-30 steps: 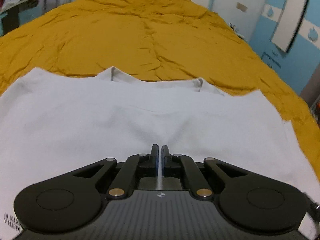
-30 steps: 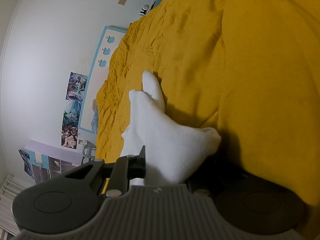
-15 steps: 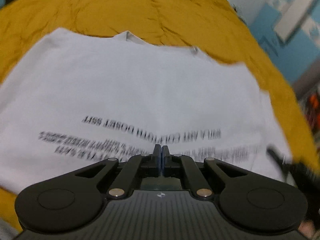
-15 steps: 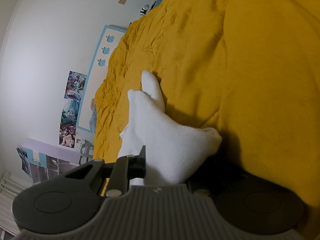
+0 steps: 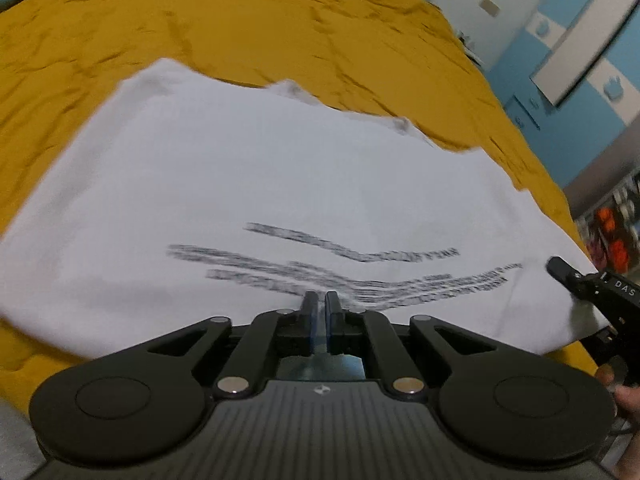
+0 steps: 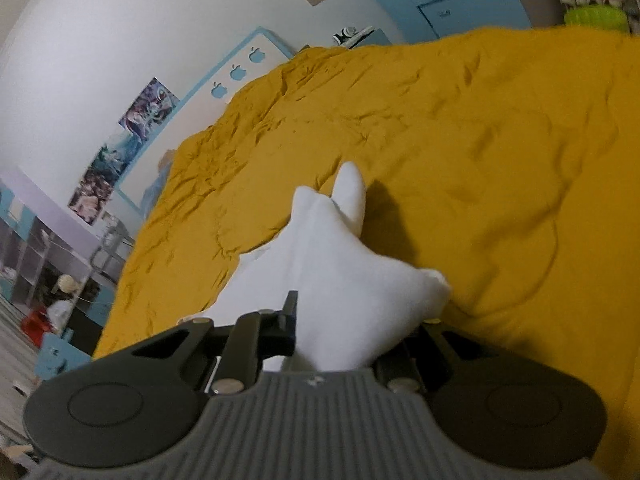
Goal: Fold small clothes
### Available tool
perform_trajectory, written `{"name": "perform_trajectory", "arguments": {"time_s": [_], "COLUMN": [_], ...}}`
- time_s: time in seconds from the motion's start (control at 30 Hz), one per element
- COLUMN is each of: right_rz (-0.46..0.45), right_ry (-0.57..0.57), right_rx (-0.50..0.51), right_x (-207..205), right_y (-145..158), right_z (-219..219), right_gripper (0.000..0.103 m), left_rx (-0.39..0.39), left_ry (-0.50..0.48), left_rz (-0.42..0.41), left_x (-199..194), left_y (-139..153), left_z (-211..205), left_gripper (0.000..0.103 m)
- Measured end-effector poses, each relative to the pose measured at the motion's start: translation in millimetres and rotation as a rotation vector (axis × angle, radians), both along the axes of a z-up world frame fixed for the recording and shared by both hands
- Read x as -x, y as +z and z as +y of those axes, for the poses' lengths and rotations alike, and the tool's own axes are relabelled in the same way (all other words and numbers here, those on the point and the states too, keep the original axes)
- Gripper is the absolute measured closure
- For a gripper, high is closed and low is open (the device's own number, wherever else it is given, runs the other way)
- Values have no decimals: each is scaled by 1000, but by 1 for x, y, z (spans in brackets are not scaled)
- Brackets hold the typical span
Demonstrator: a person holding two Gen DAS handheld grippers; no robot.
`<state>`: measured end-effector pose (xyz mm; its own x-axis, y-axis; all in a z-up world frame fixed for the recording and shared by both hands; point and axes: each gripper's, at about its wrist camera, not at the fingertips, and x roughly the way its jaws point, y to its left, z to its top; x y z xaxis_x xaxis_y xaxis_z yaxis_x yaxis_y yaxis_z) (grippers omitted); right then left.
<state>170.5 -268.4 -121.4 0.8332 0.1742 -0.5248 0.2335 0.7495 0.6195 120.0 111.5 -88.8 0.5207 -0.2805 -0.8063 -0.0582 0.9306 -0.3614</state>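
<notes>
A white t-shirt (image 5: pixel 260 184) with lines of black print lies spread on the mustard bedspread (image 5: pixel 280 32). My left gripper (image 5: pixel 319 300) hangs above its near edge with its jaws almost together and nothing between them. My right gripper (image 6: pixel 320 312) is shut on a bunched corner of the white t-shirt (image 6: pixel 340 264), which covers its right finger. In the left wrist view the right gripper (image 5: pixel 584 284) holds the shirt's right corner.
Blue and white cabinets (image 5: pixel 580 52) stand past the bed's right side. A headboard panel with apple cutouts (image 6: pixel 236 74) and posters (image 6: pixel 148 108) are on the far wall. A shelf unit (image 6: pixel 52 276) stands left of the bed.
The left gripper has lifted away from the shirt, whose printed side now shows. The right gripper, still shut on the cloth, has swung so the bed looks more level.
</notes>
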Motion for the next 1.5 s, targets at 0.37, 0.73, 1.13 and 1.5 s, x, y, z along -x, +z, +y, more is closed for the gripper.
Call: {"name": "perform_trajectory", "arguments": {"time_s": [0.37,0.73,1.13,1.5], "right_rz": [-143,-334,-312,-349], "right_ry": [85,372,1135,930], "right_rx": [292,486,478,579], "right_x": [-8,-7,36,27], "right_y": [84,128,58,67], "right_z": [79,218,370,269], "right_gripper": [92,92,43,34], "left_rx": [49,99,28,161], "left_ry": [161,386,531,265], "left_rz": [-59,-84,-77,-74], "left_x": [44,77,105,77], "left_y": [17,25,32,21], "left_z": [81,161,192,164], "left_gripper": [97,97,94,70]}}
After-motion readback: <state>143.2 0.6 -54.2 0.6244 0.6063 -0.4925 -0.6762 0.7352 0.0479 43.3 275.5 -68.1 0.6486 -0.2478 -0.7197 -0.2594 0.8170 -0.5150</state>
